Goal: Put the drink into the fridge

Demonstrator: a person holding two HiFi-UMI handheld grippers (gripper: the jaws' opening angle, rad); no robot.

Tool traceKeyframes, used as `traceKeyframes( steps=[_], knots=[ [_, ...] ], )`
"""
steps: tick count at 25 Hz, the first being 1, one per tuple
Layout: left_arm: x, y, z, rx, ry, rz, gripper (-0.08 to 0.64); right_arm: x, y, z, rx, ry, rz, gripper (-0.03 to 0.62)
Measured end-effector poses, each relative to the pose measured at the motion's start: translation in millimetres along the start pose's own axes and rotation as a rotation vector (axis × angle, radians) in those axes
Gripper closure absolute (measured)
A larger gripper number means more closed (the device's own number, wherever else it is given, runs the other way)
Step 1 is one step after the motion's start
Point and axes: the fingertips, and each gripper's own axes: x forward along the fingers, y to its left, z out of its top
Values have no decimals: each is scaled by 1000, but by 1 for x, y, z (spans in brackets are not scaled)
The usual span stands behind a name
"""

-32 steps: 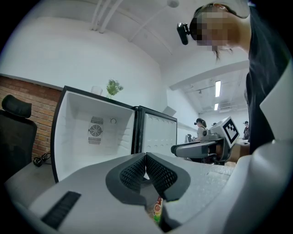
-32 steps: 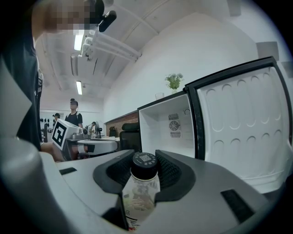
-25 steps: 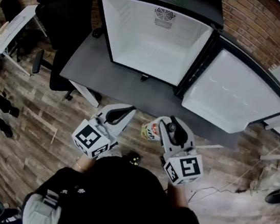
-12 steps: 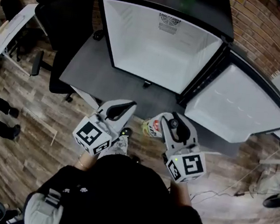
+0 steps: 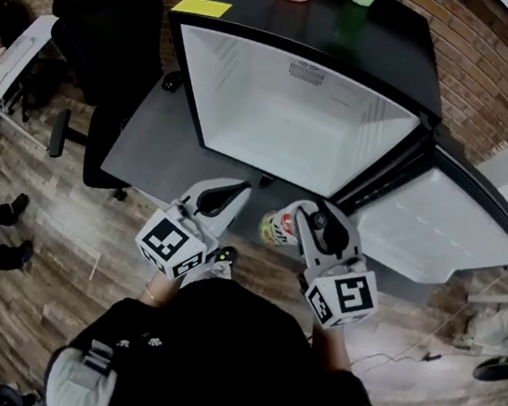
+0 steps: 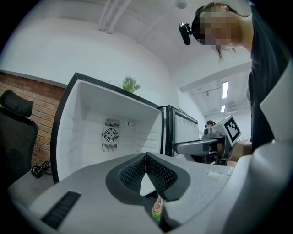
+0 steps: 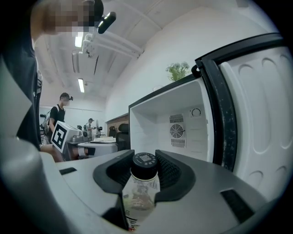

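Drink (image 7: 137, 194) clamped in right gripper (image 7: 145, 164) facing fridge (image 7: 151, 119); left gripper (image 6: 145, 157) seemingly shut.

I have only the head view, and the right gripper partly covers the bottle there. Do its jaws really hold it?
Observer: Yes. On the right gripper the jaws are closed on the bottle, at the neck under its black cap.
Operator: And the left gripper?
Observer: Its jaws are together at the tips, with nothing between them.
Operator: Is anything on the back wall of the fridge besides the fan grille?
Observer: A small round dial, above the grille.
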Motion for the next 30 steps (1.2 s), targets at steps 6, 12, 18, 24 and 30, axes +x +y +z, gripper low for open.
traceKeyframes(
  steps=[6, 12, 18, 24, 30],
  knots=[
    [14, 30, -1, -11, -2, -9, 557, 35, -12, 7, -22, 6, -6, 453],
    [25, 55, -1, -25, 1, -25, 557, 68, -26, 17, -37, 2, -21, 453],
    [31, 79, -3, -36, -2, -30, 557, 101, -38, 22, -68, 6, -42, 453],
    [36, 101, -5, -38, -2, -46, 557, 129, -50, 23, -85, 13, -71, 453],
    [40, 114, -7, -25, 5, -88, 557, 153, -60, 17, -90, 27, -105, 453]
  ],
)
